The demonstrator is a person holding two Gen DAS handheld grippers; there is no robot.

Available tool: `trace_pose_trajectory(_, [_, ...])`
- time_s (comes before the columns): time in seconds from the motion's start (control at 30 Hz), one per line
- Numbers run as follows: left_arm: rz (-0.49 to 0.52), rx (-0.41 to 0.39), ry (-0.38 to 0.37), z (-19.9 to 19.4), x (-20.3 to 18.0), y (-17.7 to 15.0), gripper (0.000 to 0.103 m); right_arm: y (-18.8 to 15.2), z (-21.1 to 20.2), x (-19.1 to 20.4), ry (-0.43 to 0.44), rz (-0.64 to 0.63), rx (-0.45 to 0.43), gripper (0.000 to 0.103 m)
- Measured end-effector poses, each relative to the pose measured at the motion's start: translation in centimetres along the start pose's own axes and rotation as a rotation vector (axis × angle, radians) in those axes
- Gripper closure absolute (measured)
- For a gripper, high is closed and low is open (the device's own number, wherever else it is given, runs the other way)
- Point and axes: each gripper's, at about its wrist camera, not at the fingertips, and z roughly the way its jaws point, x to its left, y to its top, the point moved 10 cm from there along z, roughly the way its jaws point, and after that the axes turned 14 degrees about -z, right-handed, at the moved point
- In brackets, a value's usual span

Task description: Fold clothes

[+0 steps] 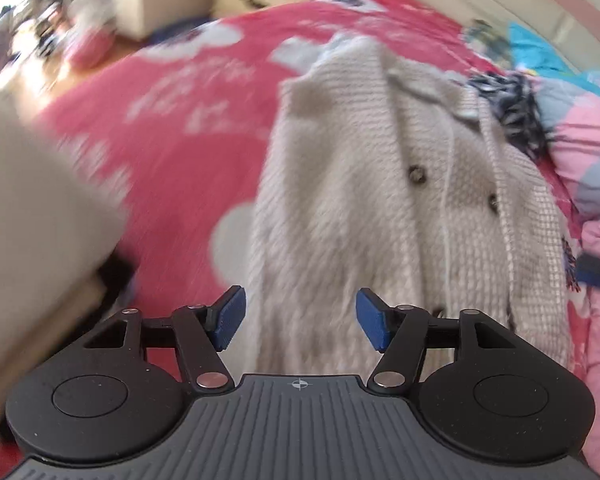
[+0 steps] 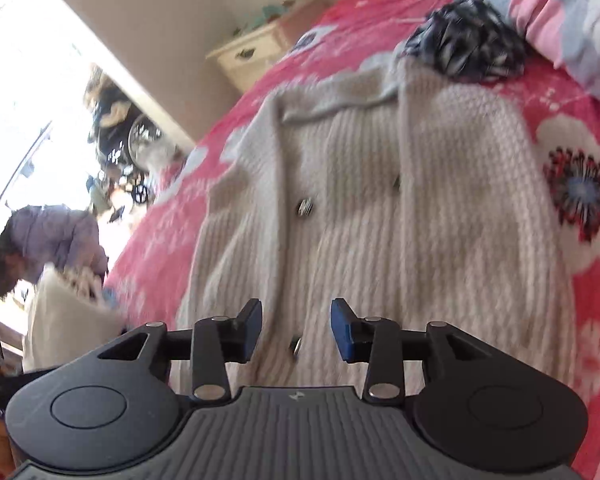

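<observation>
Knitwear fills the middle of both views: a cream chunky-knit cardigan [image 2: 364, 216] lies spread front-up on the red flowered bedspread [image 2: 580, 280], buttons down its centre, collar toward the upper part of the frame near a dark patterned garment [image 2: 466, 40]. The left gripper [image 1: 300, 318] hovers over its lower part with fingers wide apart and nothing between them; the right gripper [image 2: 296, 330] hangs over the hem near a button, equally spread and empty. The wool looks thick, soft and floppy, fairly heavy for a garment, likely to sag and stretch. Pinching a doubled edge at hem or shoulder seam should hold best.
</observation>
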Motion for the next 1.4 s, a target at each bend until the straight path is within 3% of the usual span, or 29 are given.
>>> trace_pose_trajectory(0.1, [-0.056,0.015,0.011,-1.2,1.3,-1.5,0.036,-0.8,-0.7,1.0,-0.013,-0.012,-0.002,0.052])
trace_pose_trajectory(0.2, [-0.106,0.047,-0.032,-2.1,1.7,-2.5,0.021,-1.6,-1.3,1.8,-0.027,-0.021,-0.005,0.047])
trace_pose_trajectory(0.33, [-0.068,0.042,-0.095,-3.0,1.1,-3.6,0.008,-2.4,-1.8,1.9,0.000,-0.033,-0.010,0.029])
trace_pose_trajectory(0.47, [-0.020,0.042,-0.147,-3.9,0.3,-5.0,0.001,-3.6,-1.6,1.2,-0.007,0.005,0.013,0.024])
trace_pose_trajectory(0.7, [-0.063,0.055,-0.156,-2.5,1.2,-6.1,0.000,-5.1,-0.8,1.1,-0.025,0.009,0.010,0.023])
trace_pose_trajectory(0.9, [-0.040,0.023,-0.086,1.3,1.0,-3.3,0.000,-6.0,1.1,0.4,-0.012,0.062,0.021,0.023])
trace_pose_trajectory(1.0, [0.000,0.004,-0.095,3.2,-0.1,-2.0,0.001,-6.9,1.9,0.4,0.000,0.040,0.016,0.023])
trace_pose_trajectory(1.1, [0.010,-0.071,-0.075,4.4,-0.5,-0.5,0.003,-7.6,2.4,0.9,0.032,0.009,0.016,0.025])
trace_pose_trajectory(1.2, [-0.007,-0.121,-0.048,5.6,-0.3,0.4,0.006,-8.0,2.8,1.5,0.071,-0.021,0.019,0.026])
trace_pose_trajectory(1.33, [-0.072,-0.102,-0.060,7.6,0.1,1.0,0.017,-8.1,2.9,1.6,0.111,-0.021,0.009,0.027])
trace_pose_trajectory(1.4, [-0.126,-0.069,-0.062,8.7,0.7,1.1,0.018,-8.3,3.0,1.1,0.131,0.015,0.014,0.027])
